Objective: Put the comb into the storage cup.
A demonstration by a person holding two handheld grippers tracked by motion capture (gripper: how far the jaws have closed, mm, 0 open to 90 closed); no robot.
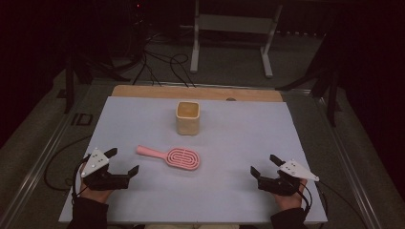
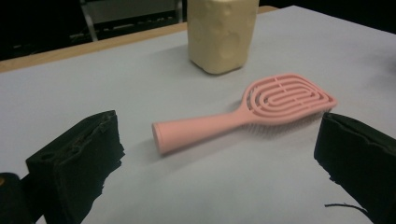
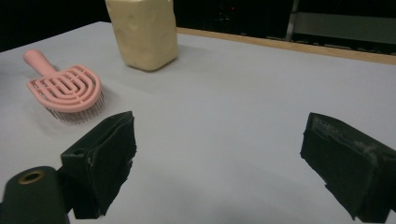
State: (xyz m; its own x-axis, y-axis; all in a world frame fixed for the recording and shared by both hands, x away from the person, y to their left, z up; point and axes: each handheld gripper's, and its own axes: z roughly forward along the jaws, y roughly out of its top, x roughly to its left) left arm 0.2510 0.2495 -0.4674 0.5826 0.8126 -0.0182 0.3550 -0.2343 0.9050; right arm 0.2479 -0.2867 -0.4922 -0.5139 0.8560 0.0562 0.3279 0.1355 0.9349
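Note:
A pink hairbrush [image 1: 170, 157] lies bristles-down near the middle of the pale sheet, its handle [image 2: 196, 129] pointing left. Behind it stands a cream square cup [image 1: 187, 117], upright with its mouth up. My left gripper [image 1: 122, 161] rests at the front left, open and empty, its jaws facing the brush [image 2: 261, 106] and the cup [image 2: 222, 32]. My right gripper [image 1: 265, 164] sits at the front right, open and empty, well apart from the brush [image 3: 65, 88] and the cup [image 3: 142, 30].
The pale sheet [image 1: 239, 143] covers a wooden table whose bare edge [image 1: 200, 92] shows at the back. Cables [image 1: 162, 67] and a white metal frame [image 1: 234, 33] stand on the floor beyond. Dark surroundings flank both sides.

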